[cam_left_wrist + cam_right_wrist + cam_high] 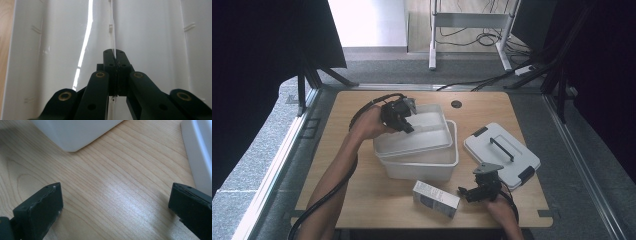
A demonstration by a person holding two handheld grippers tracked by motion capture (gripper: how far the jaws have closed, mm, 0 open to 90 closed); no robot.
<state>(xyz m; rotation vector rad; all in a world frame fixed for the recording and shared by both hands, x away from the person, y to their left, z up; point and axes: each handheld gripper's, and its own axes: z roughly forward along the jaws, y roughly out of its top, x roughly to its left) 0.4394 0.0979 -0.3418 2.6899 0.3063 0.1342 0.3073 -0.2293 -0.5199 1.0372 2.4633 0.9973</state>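
- My left gripper (404,120) is clamped tight on the thin near edge of the clear inner tray (422,136), holding it tilted just above the white storage bin (424,167), so it can come clear of the bin.
- The small carton (435,198) lies in front of the bin, probably what goes in next.
- My right gripper (468,192) rests wide open with nothing in it, low over the table (120,182) beside the carton, ready to grab it.
- Lid (502,155) is parked off to the right, out of the way.
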